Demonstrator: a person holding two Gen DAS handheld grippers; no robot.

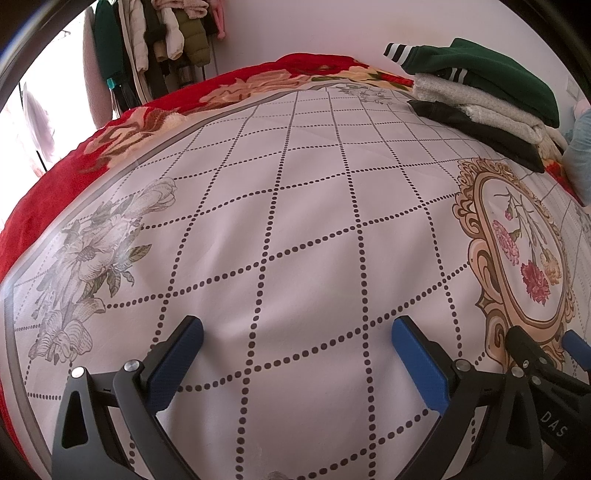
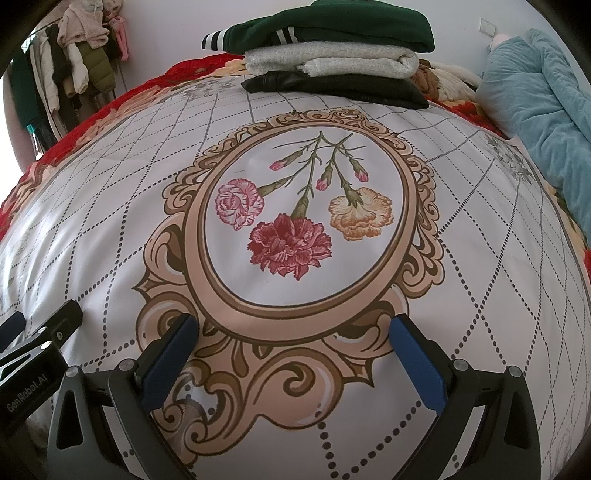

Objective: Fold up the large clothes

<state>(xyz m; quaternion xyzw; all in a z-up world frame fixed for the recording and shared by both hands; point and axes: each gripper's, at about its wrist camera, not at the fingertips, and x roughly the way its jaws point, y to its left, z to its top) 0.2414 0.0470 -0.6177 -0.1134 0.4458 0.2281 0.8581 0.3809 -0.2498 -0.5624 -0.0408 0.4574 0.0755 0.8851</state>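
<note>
A stack of folded clothes lies at the far side of the bed: a green garment with striped cuffs on top, a white fluffy one under it, a black one at the bottom. My left gripper hovers open over the white dotted-grid bedspread, nothing between its blue pads. My right gripper is open too, above the printed oval flower frame. Each gripper shows at the edge of the other's view.
A red floral blanket borders the bedspread at left and back. A teal quilt is heaped at the far right. Jackets hang on a rack by the wall at the back left.
</note>
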